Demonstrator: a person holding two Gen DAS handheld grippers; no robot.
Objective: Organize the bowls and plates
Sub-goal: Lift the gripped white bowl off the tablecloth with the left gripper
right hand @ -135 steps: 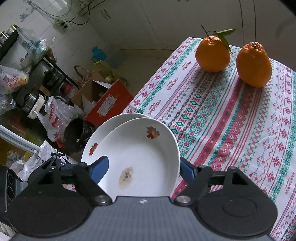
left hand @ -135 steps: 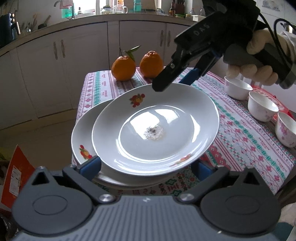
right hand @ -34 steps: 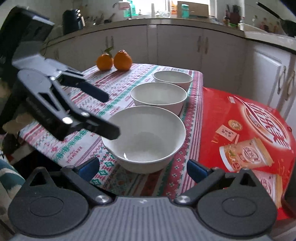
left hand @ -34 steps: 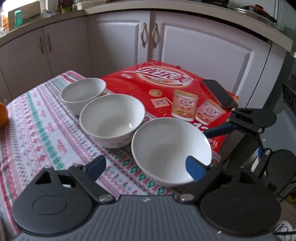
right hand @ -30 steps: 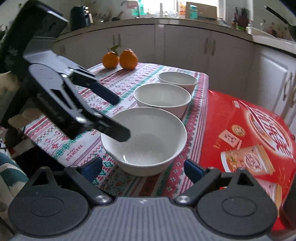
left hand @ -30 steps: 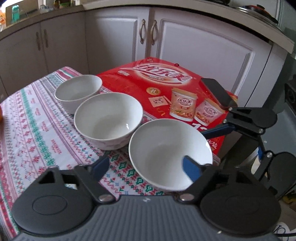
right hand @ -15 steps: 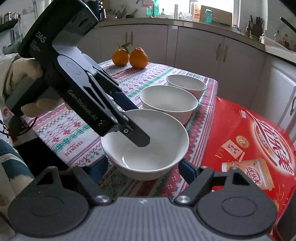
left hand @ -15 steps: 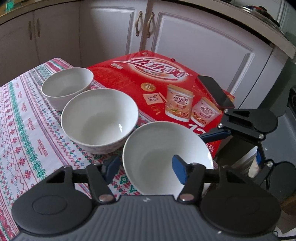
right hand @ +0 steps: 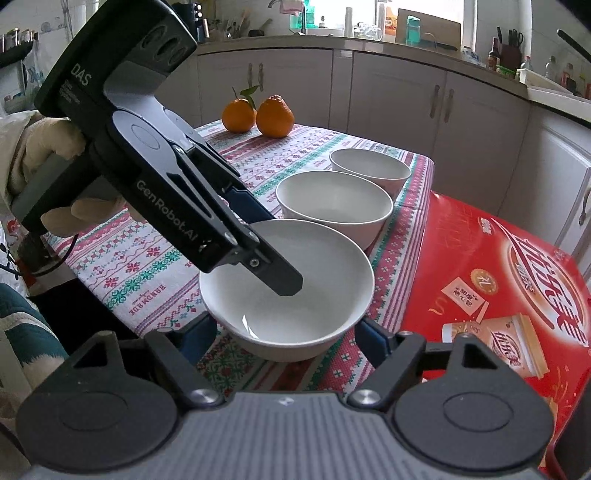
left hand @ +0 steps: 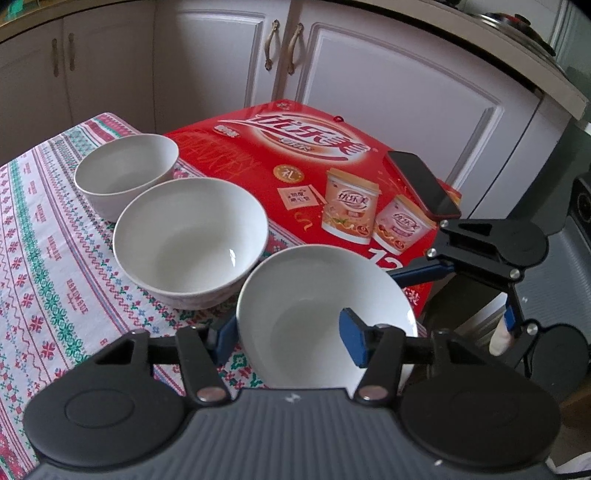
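Three white bowls (left hand: 190,230), two oranges (right hand: 275,116), left gripper (left hand: 291,334) clamping nearest bowl (left hand: 325,314), right gripper (right hand: 284,341) closing, unclamped.

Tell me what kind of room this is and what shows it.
Most likely a home kitchen: white cabinets run under a countertop crowded with bottles and jars, with a tap by the window, and a cloth-covered table holds white bowls and two oranges.
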